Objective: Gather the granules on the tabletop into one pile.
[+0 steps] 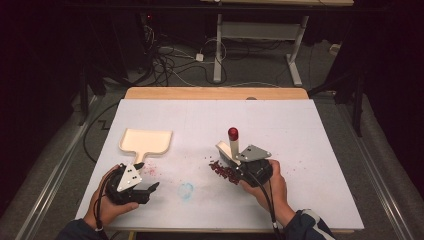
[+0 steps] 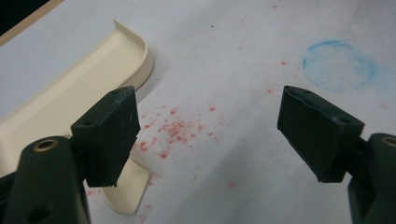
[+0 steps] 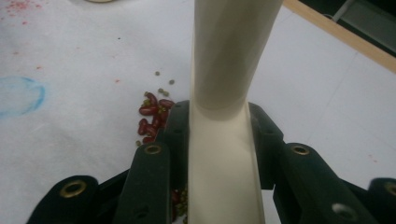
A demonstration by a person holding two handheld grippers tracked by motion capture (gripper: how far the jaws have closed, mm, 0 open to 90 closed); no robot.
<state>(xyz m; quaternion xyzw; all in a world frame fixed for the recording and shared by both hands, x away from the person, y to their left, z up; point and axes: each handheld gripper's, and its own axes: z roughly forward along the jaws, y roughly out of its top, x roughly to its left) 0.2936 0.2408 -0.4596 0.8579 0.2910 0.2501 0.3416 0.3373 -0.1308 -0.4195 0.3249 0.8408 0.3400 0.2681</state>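
A cream dustpan point(image 1: 146, 140) lies left of centre on the white table, its short handle pointing toward me. My left gripper point(image 1: 152, 189) rests just right of that handle, open and holding nothing; in the left gripper view its jaws point(image 2: 210, 107) stand wide apart, with the dustpan point(image 2: 70, 88) beneath the left jaw. My right gripper point(image 1: 234, 161) is shut on a cream hand tool with a red tip point(image 1: 233, 142), held tilted over a pile of red beans point(image 1: 222, 171). In the right gripper view the tool's handle point(image 3: 229, 56) runs up between the gripper's point(image 3: 219, 121) jaws. Red and green beans point(image 3: 152, 116) lie below it.
A faint blue ring point(image 1: 186, 190) is drawn on the white sheet between my hands. Red specks point(image 2: 173, 128) are scattered near the dustpan's handle. The wooden table edge point(image 1: 215, 93) runs along the far side, with cables and desk legs on the floor beyond.
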